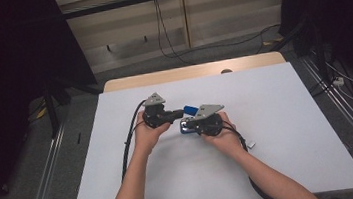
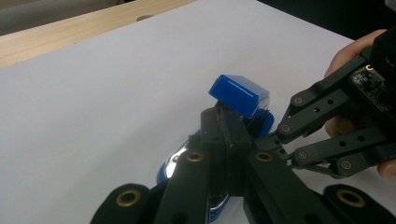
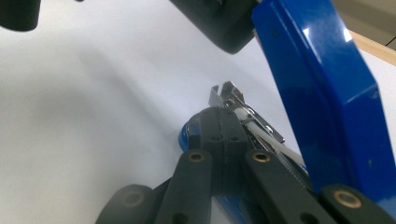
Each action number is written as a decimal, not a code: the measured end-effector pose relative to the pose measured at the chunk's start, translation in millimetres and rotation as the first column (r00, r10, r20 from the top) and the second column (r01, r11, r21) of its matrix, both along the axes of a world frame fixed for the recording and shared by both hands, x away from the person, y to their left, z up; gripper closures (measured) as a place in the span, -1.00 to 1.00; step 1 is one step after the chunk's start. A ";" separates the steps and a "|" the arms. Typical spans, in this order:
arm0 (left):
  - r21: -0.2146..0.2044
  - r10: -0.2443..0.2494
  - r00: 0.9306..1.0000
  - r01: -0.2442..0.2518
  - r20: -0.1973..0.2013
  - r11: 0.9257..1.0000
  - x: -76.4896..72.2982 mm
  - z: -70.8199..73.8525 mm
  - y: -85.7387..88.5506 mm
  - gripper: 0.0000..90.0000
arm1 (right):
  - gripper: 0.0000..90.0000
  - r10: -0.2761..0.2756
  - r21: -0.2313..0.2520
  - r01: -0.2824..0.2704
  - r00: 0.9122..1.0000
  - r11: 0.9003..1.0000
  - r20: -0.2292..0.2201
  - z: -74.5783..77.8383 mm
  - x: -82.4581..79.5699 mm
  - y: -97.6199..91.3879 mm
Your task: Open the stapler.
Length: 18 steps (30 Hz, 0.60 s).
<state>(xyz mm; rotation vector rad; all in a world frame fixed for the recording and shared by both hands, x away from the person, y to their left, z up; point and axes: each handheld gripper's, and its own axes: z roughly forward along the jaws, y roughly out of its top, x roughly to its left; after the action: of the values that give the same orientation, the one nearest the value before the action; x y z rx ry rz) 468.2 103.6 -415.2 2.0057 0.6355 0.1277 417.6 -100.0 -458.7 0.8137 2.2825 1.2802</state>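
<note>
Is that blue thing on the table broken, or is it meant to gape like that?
The blue metal stapler on the white table has its lid swung up, baring the metal staple track. It looks opened, not damaged; both grippers are at it.

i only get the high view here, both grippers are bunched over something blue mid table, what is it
Observer: A blue stapler. The right gripper view shows its top cover swung up, off the metal staple track.
Operator: is the left gripper actually on it
Observer: In the left gripper view the left gripper has its jaws together right against the stapler below the raised blue cap; whether it pinches anything I cannot tell.
Operator: and the right one
Observer: The right gripper has its jaws together too, tips at the front end of the track beside the blue base.
</note>
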 end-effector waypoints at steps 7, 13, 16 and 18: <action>0.001 -0.002 1.000 0.002 0.005 1.000 0.7 -0.1 0.0 0.99 | 1.00 -0.051 0.028 0.049 0.997 0.998 0.054 7.9 0.6 1.8; 0.011 -0.006 1.000 0.005 0.015 1.000 1.0 0.1 0.2 0.99 | 1.00 -0.101 0.053 0.098 0.994 0.994 0.051 -1.8 2.4 2.2; 0.012 -0.006 1.000 0.006 0.014 1.000 1.7 -0.5 0.5 0.99 | 1.00 -0.106 0.062 0.103 0.993 0.993 0.041 -2.5 3.6 3.1; 0.005 -0.005 1.000 0.005 0.014 1.000 2.1 -0.8 0.6 0.98 | 1.00 -0.107 0.056 0.105 0.993 0.993 0.046 -1.4 4.2 5.0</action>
<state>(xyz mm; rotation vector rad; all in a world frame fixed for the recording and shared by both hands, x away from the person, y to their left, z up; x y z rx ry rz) 470.3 104.2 -415.9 2.0098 0.6213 0.1406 421.8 -95.1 -460.2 0.8993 2.1456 1.3033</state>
